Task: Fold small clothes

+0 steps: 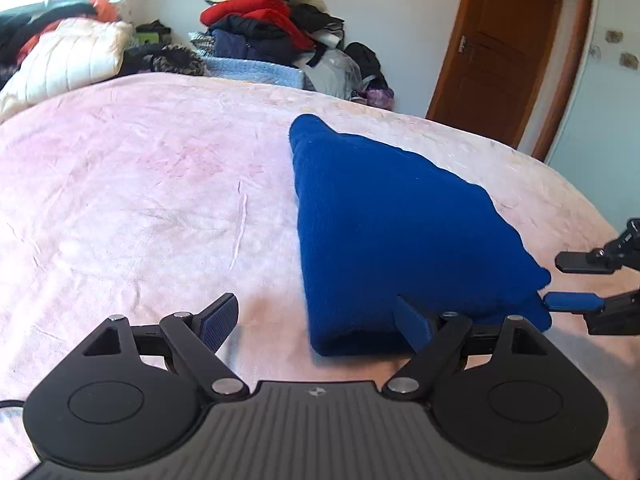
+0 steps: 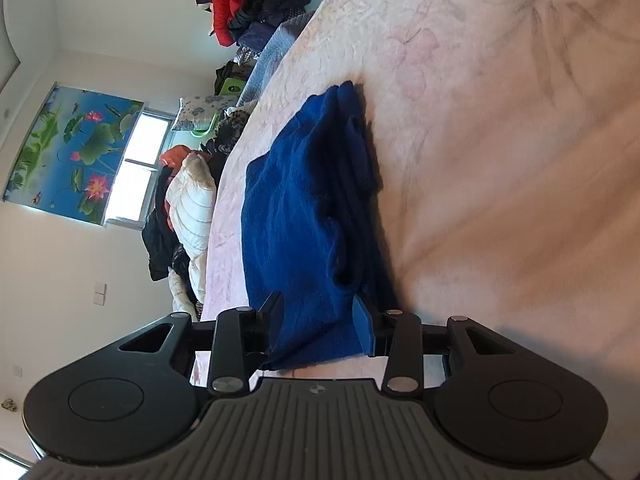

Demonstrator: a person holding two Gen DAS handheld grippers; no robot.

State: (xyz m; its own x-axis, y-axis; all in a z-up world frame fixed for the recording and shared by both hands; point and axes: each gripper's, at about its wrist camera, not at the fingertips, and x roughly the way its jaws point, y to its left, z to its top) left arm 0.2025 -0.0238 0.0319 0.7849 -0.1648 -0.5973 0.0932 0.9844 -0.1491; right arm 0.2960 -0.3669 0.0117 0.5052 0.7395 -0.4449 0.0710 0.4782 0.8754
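Note:
A folded blue knit garment (image 1: 392, 220) lies on the pink bedspread (image 1: 140, 200). My left gripper (image 1: 316, 320) is open at the garment's near left corner, which lies between its two fingers. My right gripper (image 1: 560, 284) shows at the right edge of the left wrist view, open, with its fingers at the garment's near right corner. In the right wrist view, which is rolled sideways, the right gripper (image 2: 320, 316) is open with the blue garment (image 2: 304, 208) lying between its fingers on the bedspread (image 2: 500, 120).
A pile of clothes (image 1: 272, 28) sits beyond the bed's far edge. A white quilted jacket (image 1: 68, 60) and dark clothes lie at the far left. A brown wooden door (image 1: 504, 48) stands at the back right. A window with a lotus-print blind (image 2: 76, 156) is on the wall.

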